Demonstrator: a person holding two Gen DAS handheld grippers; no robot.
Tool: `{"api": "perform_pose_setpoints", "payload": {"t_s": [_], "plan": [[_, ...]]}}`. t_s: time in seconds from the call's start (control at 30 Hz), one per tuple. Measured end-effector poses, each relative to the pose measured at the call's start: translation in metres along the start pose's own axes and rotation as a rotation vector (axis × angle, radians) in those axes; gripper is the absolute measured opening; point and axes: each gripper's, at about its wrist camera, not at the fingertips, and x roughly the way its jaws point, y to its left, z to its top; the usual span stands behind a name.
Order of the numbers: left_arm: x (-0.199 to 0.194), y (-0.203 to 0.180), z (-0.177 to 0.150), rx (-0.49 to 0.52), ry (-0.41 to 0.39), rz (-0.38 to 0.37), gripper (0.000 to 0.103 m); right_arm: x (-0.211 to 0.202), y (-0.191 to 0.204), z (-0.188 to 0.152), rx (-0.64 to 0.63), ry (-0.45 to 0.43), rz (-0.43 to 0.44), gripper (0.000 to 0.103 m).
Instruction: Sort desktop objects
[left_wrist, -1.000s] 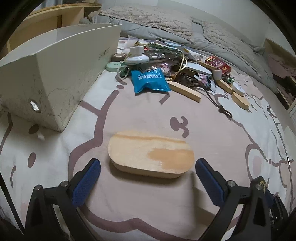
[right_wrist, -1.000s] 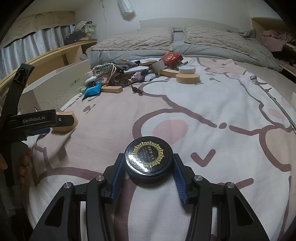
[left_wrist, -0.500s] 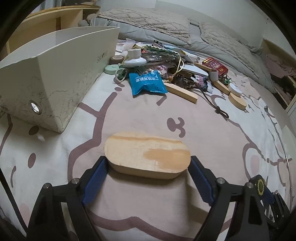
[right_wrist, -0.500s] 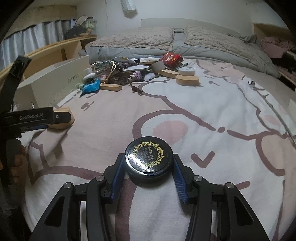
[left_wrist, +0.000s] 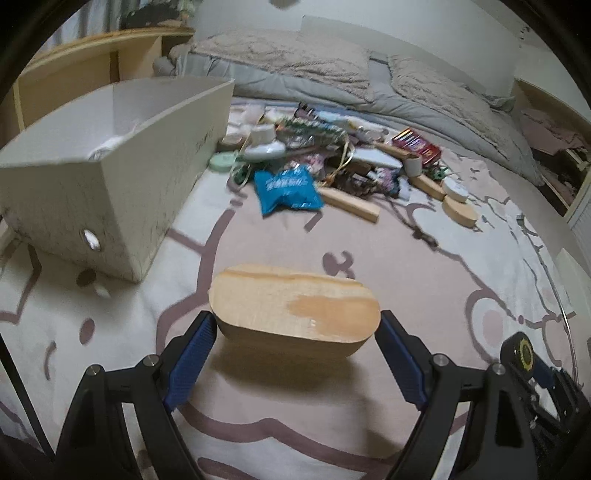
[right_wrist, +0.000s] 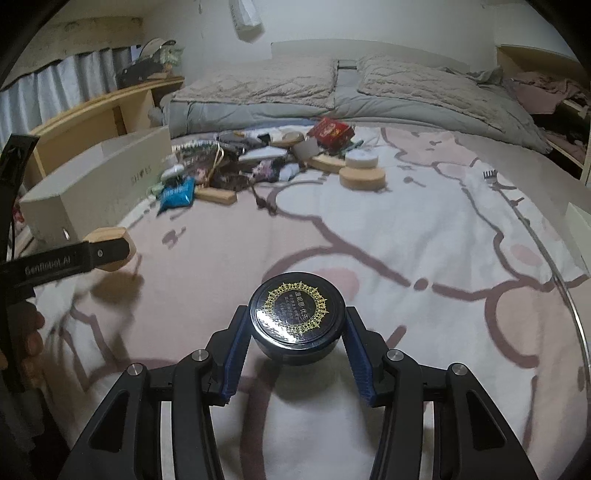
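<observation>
Two items in hand | left hand-held gripper (left_wrist: 293, 363) just closed, clamps wood block (left_wrist: 295, 308) above bed (left_wrist: 461, 273) | right hand-held gripper (right_wrist: 295, 354) grips black tin (right_wrist: 296, 315) | box (left_wrist: 110, 184) looks nearly bare | pile (left_wrist: 332, 166) beyond, mostly unsorted

the left gripper (left_wrist: 295, 328) has just been closing and now clamps an oval wooden block (left_wrist: 295, 308) by its two rounded ends, the block's shadow falling on the cartoon-print bedspread (left_wrist: 424, 258) beneath it. to the left stands an open cream box (left_wrist: 110, 192). farther back lies a heap of clutter with a blue snack packet (left_wrist: 286, 188) at its near edge, a wooden stick (left_wrist: 351, 205) just beside it and a red box (left_wrist: 415, 144) behind.
</observation>
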Motion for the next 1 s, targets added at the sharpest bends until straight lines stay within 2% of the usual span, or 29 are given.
{"api": "perform_pose_setpoints", "payload": {"t_s": [0.17, 0.37, 0.43, 0.47, 0.5, 0.63, 0.83, 1.0], "plan": [[-0.020, -0.009, 0.019, 0.049, -0.063, -0.019, 0.088, -0.011, 0.002, 0.022, 0.010, -0.031, 0.010, 0.050], [-0.038, -0.009, 0.049, 0.058, -0.148, -0.027, 0.087, -0.017, 0.008, 0.053, 0.004, -0.075, 0.014, 0.050], [-0.041, -0.006, 0.063, 0.053, -0.180, -0.025, 0.083, -0.018, 0.010, 0.063, 0.008, -0.086, 0.027, 0.050], [-0.043, -0.004, 0.070, 0.049, -0.197, -0.021, 0.072, -0.019, 0.012, 0.068, 0.007, -0.091, 0.033, 0.050], [-0.044, -0.003, 0.076, 0.044, -0.205, -0.017, 0.070, -0.019, 0.014, 0.072, 0.006, -0.097, 0.037, 0.050], [-0.045, 0.011, 0.098, 0.004, -0.241, -0.024, 0.070, -0.020, 0.023, 0.088, -0.005, -0.120, 0.048, 0.050], [-0.036, 0.030, 0.100, -0.042, -0.212, -0.058, 0.070, -0.019, 0.031, 0.096, -0.002, -0.129, 0.068, 0.050], [-0.020, 0.032, 0.084, -0.068, -0.134, -0.118, 0.090, -0.012, 0.029, 0.088, 0.016, -0.096, 0.078, 0.050]]}}
